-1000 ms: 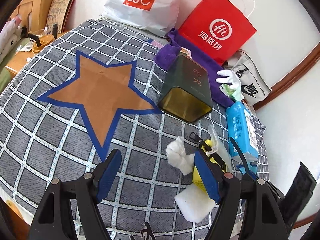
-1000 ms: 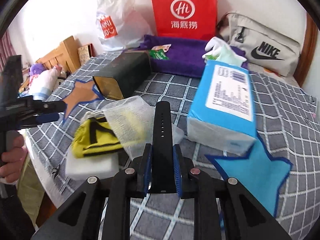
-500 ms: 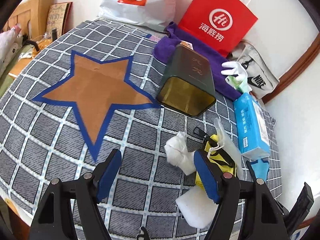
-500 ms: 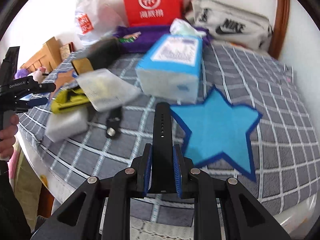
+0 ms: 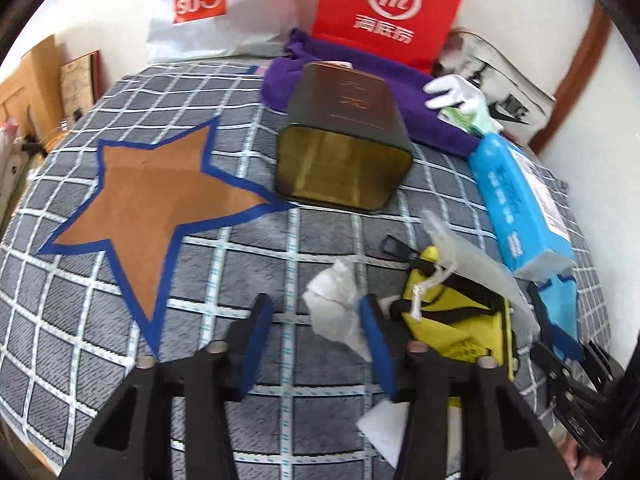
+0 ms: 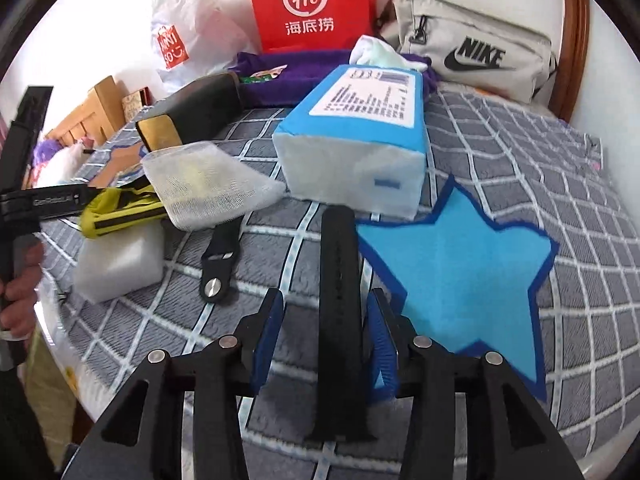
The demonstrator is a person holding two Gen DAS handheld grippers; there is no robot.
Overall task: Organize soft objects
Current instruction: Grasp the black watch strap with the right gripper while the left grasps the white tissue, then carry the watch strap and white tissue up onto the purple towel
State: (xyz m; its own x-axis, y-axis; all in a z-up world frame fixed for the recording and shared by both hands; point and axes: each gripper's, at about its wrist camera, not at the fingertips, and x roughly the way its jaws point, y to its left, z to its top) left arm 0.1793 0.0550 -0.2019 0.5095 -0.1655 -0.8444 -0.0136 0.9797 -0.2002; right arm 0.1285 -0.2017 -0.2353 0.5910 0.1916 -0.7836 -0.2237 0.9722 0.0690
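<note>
Between the right gripper's (image 6: 325,322) blue pads lies a black watch strap (image 6: 340,312), its long axis running straight away from the camera toward the far edge of the bed, far tip just short of the blue tissue pack (image 6: 356,140). Those jaws have just been opening; a gap shows on each side of the strap, so the pads no longer press it. The strap lies just beside the light blue felt star (image 6: 464,276), on the side toward the bed's near edge. The other half of the strap (image 6: 220,260), with its metal stud, lies apart to the left, pointing at a slant toward a white gauze pouch (image 6: 208,188).

A grey blanket with a white grid (image 5: 240,240) covers the bed. On it sit an orange-brown star (image 5: 148,208), a dark tin box (image 5: 348,152) on its side with its open mouth toward the camera, a purple towel (image 5: 360,76) and, against the white wall at the far edge, a red paper bag (image 5: 388,4), a white Miniso bag (image 5: 200,4) and a grey Nike pouch (image 6: 472,44). A yellow-and-black fabric item (image 5: 456,316) rests on a white foam block (image 6: 120,260).

The left gripper (image 5: 316,328) has just been closing and stands partly open over the blanket; a crumpled white cloth (image 5: 336,304) lies against the inner face of one pad, not pinched between the two.
</note>
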